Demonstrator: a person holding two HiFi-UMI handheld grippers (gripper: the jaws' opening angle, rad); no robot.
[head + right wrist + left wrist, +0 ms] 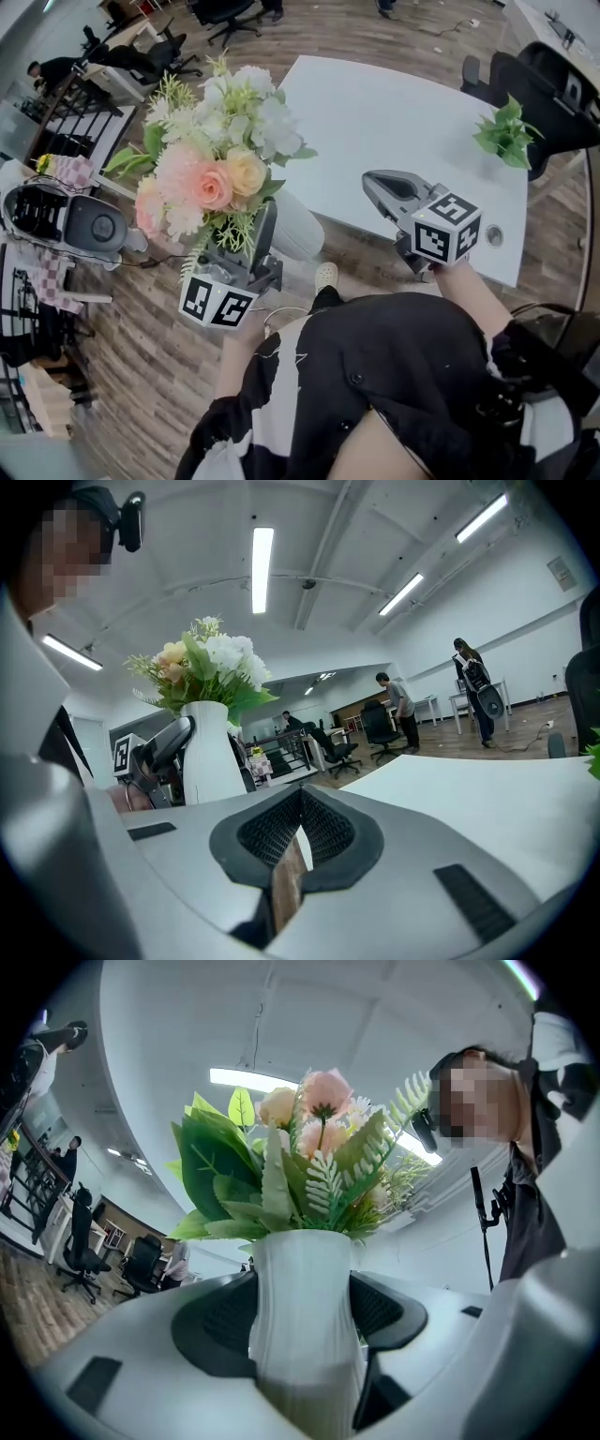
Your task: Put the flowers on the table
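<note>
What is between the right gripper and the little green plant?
Only bare white table. In the head view, nothing sits between the right gripper and the green plant.

Left gripper [302, 1321] held up, jaws clamped on the vase [300, 230] — right gripper [377, 184] held forward, jaws together, empty.

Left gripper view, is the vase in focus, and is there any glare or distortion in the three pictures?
Left gripper view: vase soft at its base, flowers sharper, dark rounded corners. Right gripper view: ceiling lights glare white. Head view: even light, floor planks curved.
</note>
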